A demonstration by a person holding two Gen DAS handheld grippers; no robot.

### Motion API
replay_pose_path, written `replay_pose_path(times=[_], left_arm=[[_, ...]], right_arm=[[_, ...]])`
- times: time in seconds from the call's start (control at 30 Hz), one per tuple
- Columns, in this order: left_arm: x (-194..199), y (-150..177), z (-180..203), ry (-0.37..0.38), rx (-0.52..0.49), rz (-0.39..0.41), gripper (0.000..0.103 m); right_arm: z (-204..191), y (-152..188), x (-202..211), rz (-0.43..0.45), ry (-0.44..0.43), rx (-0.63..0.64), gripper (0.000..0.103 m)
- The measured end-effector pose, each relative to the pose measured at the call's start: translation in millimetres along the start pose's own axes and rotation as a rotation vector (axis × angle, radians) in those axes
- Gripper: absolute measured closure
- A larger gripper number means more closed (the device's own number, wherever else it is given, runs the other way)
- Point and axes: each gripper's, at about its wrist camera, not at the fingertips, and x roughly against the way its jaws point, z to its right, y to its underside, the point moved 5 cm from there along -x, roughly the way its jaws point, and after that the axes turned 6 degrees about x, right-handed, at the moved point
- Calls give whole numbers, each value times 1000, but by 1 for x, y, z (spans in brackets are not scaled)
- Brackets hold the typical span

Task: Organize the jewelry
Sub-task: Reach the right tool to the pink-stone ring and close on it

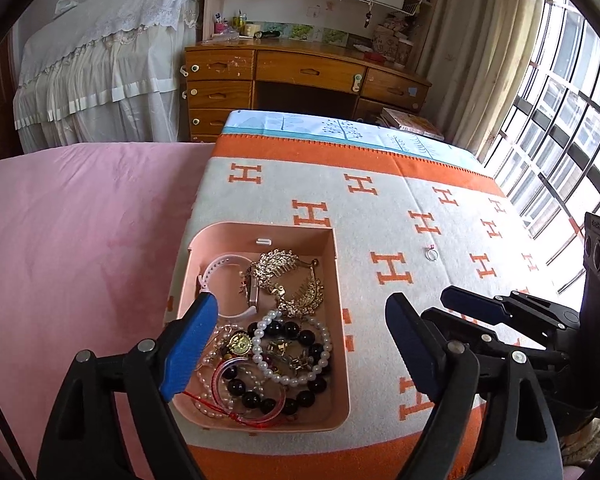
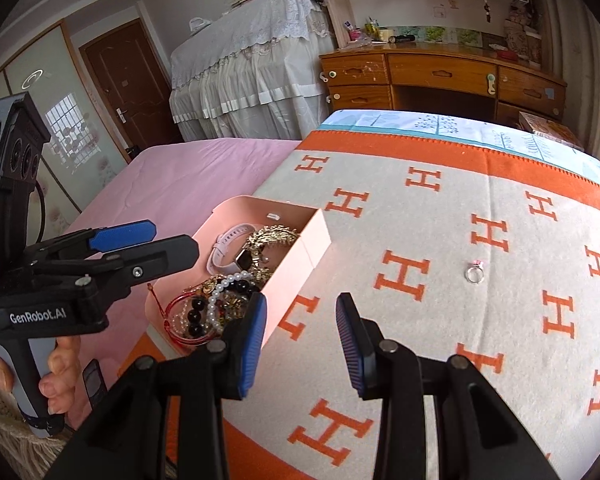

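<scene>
A pink open box [image 1: 336,264] [image 2: 312,240] sits on the orange-and-white H-patterned blanket [image 1: 420,184] [image 2: 440,220]. It holds a white watch [image 1: 224,264] [image 2: 228,252], gold hair combs [image 1: 292,280], a pearl bracelet [image 1: 296,376], dark beads [image 1: 260,396] and a red bangle. A small silver ring [image 1: 432,255] [image 2: 475,275] lies alone on the blanket, right of the box. My left gripper [image 1: 296,352] is open and empty above the box. My right gripper [image 2: 302,340] is open and empty over the blanket, just right of the box, short of the ring.
A pink sheet [image 1: 80,240] covers the bed left of the blanket. A wooden desk [image 1: 300,76] with drawers, shelves and a white-draped piece of furniture [image 1: 100,68] stand behind. A barred window [image 1: 560,128] is at the right.
</scene>
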Motion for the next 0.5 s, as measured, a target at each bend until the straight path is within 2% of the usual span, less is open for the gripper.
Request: replay_pose_path(times=[0.23,0.4,0.5], left_arm=[[-18,-4,34,33,-58,-49,13],[-28,-19,50,18,-71,-39,12],[-39,-33,55,-25,-66,-6,8]], right_arm=[[36,3,12,28,92,-53,67],[62,3,11,45,172,-76,67],[82,6,0,24,218,-104,67]])
